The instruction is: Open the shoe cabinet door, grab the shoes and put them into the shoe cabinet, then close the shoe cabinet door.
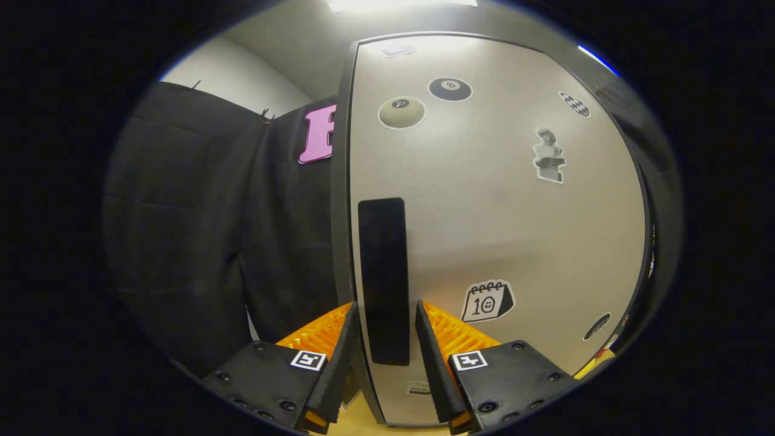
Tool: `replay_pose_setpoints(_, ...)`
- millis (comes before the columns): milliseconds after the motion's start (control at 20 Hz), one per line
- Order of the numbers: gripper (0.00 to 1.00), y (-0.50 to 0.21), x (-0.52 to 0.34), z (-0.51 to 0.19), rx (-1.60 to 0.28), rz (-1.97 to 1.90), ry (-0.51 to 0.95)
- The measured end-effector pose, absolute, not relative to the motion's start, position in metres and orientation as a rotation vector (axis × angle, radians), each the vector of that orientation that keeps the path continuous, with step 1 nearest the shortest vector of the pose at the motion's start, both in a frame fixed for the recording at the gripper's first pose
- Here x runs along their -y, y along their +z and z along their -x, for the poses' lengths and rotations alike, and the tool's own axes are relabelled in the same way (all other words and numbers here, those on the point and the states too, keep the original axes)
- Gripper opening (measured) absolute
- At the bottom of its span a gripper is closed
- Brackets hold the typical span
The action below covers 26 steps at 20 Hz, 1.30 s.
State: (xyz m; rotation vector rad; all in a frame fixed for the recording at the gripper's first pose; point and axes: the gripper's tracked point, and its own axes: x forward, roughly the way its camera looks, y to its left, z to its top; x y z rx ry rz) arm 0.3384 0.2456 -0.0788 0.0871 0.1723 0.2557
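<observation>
Up close, tool [385, 312] straddling door handle [382, 278]

You cannot tell whether the gripper [385, 318] fingers actually press the black handle [382, 281] on the shoe cabinet door [484, 212]; the handle's lower end sits between them, but contact is unclear. The small label [418, 388] low on the door is blurred. The door hides the cabinet's inside, and a dark sticker [596, 326] near its lower edge is too distorted to identify
</observation>
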Motion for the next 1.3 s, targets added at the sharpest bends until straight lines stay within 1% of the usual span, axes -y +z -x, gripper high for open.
replay_pose_setpoints(50, 0.61, -0.076, -0.239, -0.337, -0.166, -0.064, 0.226)
replay_pose_setpoints(100, 0.38, -0.08, -0.241, -0.343, -0.16, -0.054, 0.215)
replay_pose_setpoints(200, 0.38, -0.079, -0.241, -0.339, -0.157, -0.047, 0.211)
replay_pose_setpoints(400, 0.14, -0.079, -0.241, -0.339, -0.152, -0.017, 0.235)
replay_pose_setpoints(950, 0.14, -0.074, -0.234, -0.312, -0.188, -0.054, 0.351)
replay_pose_setpoints(1300, 0.14, -0.071, -0.222, -0.298, -0.202, -0.055, 0.376)
